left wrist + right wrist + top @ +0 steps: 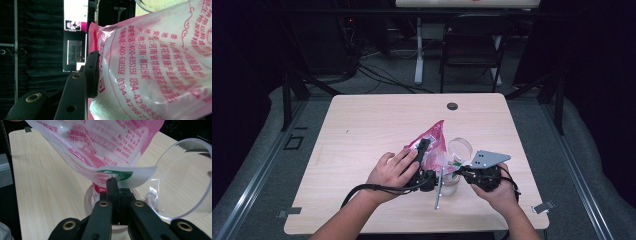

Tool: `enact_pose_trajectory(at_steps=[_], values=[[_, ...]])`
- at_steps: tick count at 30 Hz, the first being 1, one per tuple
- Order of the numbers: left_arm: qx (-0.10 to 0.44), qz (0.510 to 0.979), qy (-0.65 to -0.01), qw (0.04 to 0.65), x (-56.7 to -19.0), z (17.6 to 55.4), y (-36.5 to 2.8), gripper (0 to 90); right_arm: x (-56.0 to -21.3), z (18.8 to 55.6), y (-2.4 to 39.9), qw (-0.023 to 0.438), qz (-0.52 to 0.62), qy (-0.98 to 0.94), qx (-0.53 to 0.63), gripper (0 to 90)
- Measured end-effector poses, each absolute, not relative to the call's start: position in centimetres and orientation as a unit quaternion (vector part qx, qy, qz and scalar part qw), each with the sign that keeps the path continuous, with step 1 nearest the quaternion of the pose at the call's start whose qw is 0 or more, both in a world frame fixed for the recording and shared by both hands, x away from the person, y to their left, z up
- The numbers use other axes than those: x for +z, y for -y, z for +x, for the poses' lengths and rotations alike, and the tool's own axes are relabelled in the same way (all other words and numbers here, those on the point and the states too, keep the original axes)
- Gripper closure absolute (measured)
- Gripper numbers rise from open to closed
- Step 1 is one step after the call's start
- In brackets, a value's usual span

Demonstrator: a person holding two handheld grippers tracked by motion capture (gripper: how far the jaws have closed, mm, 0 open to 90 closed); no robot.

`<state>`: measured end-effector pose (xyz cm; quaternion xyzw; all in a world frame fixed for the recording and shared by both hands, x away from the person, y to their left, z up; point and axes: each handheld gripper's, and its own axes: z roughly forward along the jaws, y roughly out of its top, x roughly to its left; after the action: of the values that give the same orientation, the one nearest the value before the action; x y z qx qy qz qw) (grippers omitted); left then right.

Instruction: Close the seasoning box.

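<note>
On the pale wooden counter [362, 130], the person's left hand [391, 174] held the left gripper [424, 150] just left of centre, its jaws partly spread and pinching the body of a pink-and-clear plastic pouch printed with red Chinese text [433, 142]. In the left gripper view one black jaw pressed flat against the side of the pouch [155, 70], whose white contents showed through the film; the other jaw was hidden behind the pouch. The pouch stood tilted near the middle of the counter, its pink top corner pointing up and away from the person and its lower end hanging over a small clear glass jar [450, 184].

Just right of the pouch, a clear round plastic lid [460, 148] stood tipped on its edge; in the right gripper view the lid [185, 182] leaned beside the jar's rim [88, 200]. A thin silver rod [438, 192] lay on the counter in front of the jar.

Further right, the right hand [499, 195] held the right gripper [113, 182], its jaws pressed together and pinching the lower white-and-green edge of the pouch [120, 173] directly above the jar's mouth. A grey three-cornered plate [488, 158] sat on top of that gripper.
</note>
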<state>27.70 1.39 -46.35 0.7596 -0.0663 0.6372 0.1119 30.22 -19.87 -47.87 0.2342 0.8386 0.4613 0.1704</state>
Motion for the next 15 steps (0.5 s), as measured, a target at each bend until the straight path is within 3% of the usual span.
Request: enact_pose_trajectory(at_steps=[15], values=[[0.64,0.757,0.067,0.117,-46.17,27.65,-1.34,64.5,-47.96,30.27,19.8,0.169,0.237,-0.837,0.463,90.0]])
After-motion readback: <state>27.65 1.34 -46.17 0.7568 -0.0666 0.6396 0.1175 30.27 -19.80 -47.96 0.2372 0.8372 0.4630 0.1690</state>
